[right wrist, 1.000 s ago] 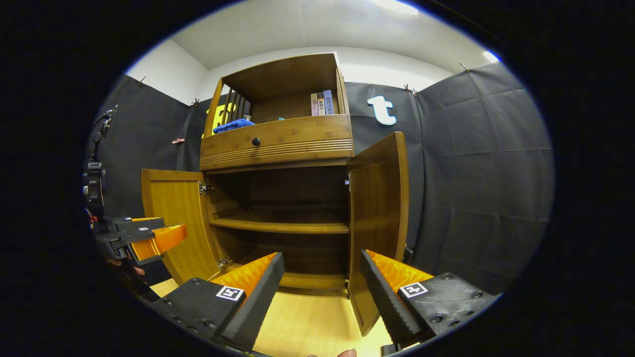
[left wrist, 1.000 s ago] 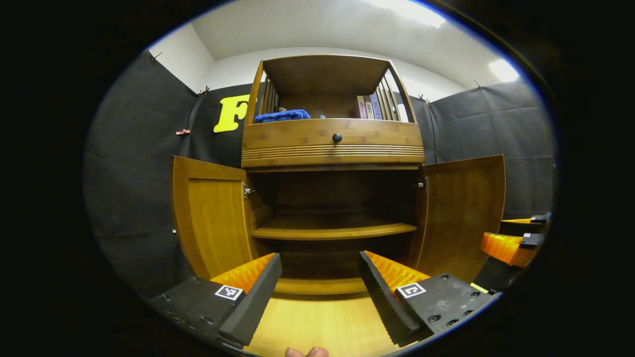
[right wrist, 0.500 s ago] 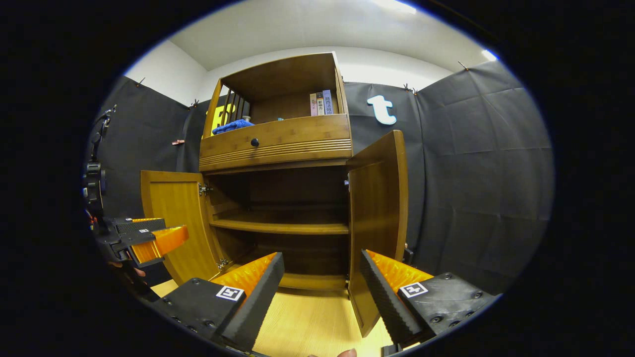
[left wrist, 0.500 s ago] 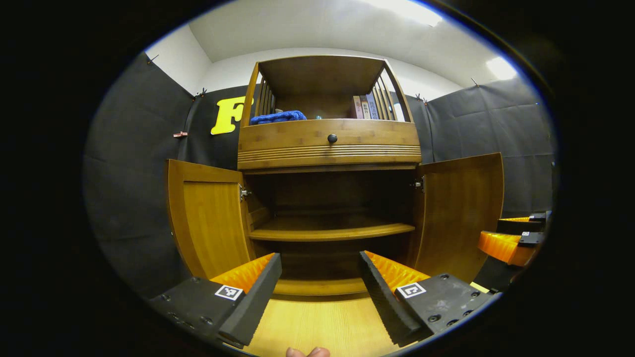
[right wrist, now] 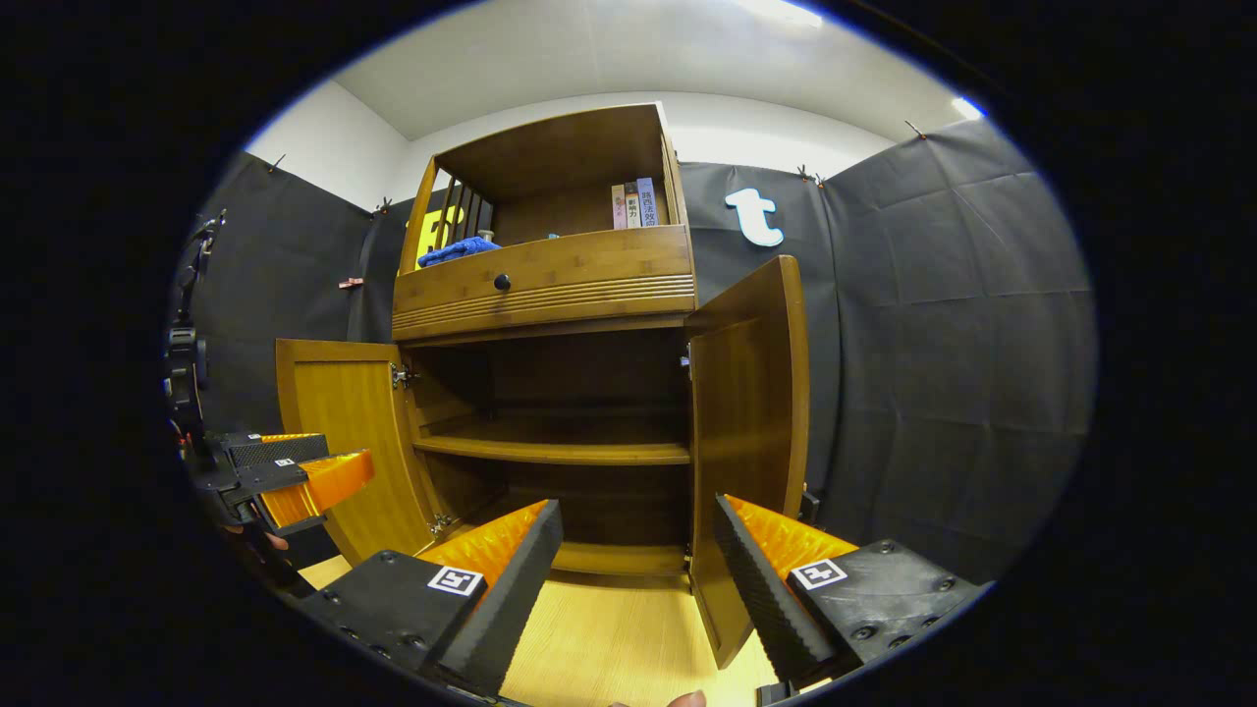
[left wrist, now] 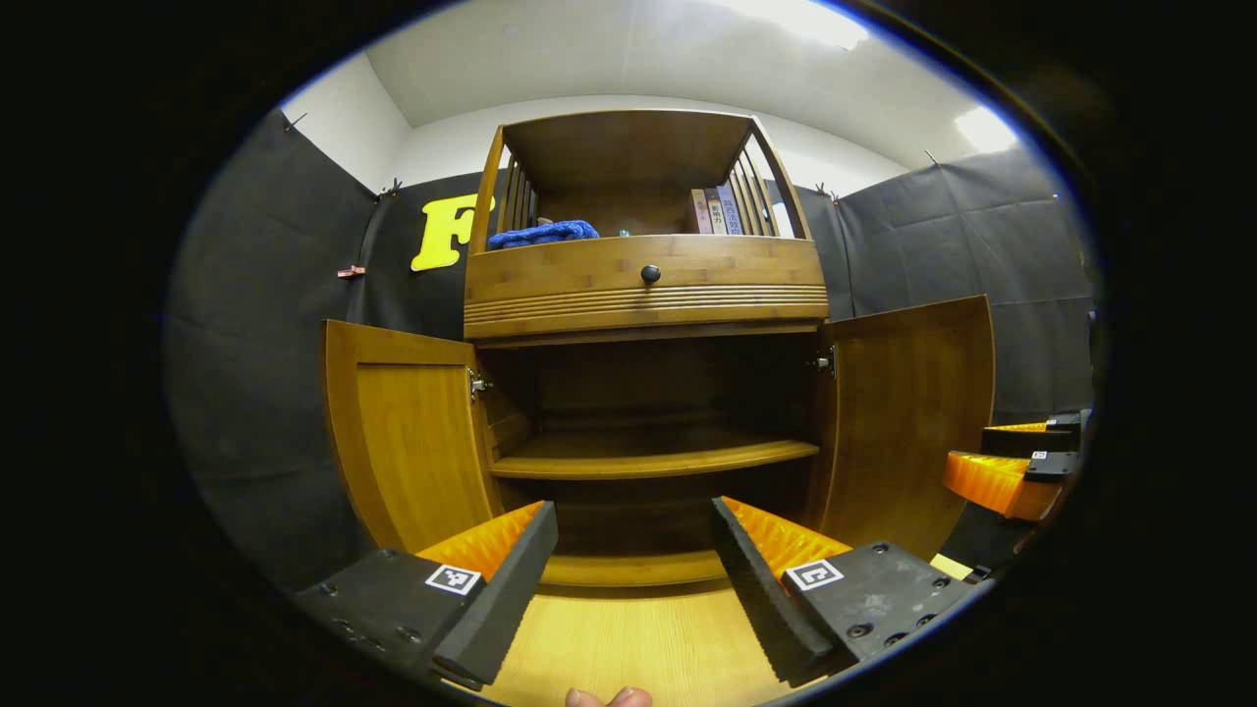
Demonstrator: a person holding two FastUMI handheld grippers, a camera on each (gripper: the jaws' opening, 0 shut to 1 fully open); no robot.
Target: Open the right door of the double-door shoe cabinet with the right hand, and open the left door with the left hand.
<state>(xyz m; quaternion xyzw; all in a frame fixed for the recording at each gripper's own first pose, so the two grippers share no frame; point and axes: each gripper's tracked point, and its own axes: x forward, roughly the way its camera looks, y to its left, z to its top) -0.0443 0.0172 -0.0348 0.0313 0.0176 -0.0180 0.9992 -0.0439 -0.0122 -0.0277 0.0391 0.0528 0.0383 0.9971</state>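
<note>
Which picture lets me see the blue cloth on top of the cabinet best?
The left gripper view. There the blue cloth lies almost straight ahead, above the drawer's front, and its folds show. In the right gripper view the same cloth looks smaller and is seen from the side, off to the left of the cabinet's top shelf.

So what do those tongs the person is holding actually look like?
Each set of tongs, left and right, has two wedge-shaped fingers with ribbed inner faces, bolted to flat plates. Each plate carries a small square black-and-white marker. A fingertip peeks in below.
</note>
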